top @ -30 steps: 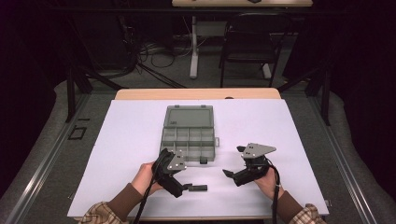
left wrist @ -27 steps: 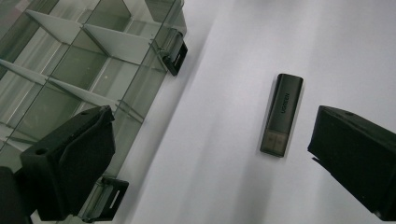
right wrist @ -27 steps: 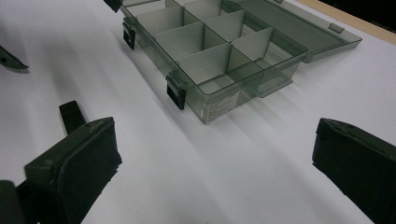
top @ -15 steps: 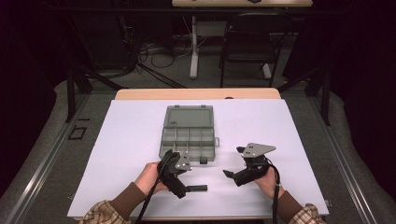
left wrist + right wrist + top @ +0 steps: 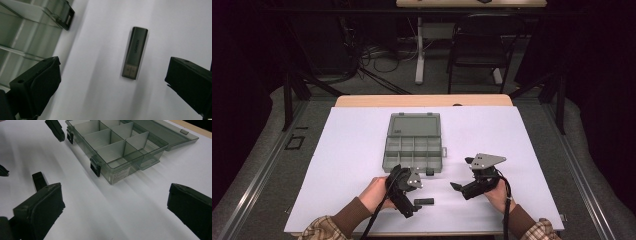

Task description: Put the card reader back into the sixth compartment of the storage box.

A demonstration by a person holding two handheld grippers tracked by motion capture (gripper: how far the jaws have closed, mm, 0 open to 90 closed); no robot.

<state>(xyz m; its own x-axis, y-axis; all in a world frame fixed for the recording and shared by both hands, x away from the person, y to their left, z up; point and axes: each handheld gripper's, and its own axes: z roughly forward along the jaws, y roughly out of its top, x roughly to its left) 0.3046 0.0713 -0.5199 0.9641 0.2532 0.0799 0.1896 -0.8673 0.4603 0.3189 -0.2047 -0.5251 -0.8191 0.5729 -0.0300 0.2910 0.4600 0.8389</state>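
We see the black USB stick [image 5: 134, 53] lying flat on the white table [image 5: 352, 150], low and centre in the high view, between our left gripper [image 5: 112, 82]'s wide-open jaws. Above it sits the open compartment box [image 5: 413, 141]; our right gripper [image 5: 458, 186], lower right, is open too.

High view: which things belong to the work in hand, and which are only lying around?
In the work:
USB stick
left gripper, jaws open over it
compartment box, lid open

Lying around:
right gripper, jaws open
chair
floor cables
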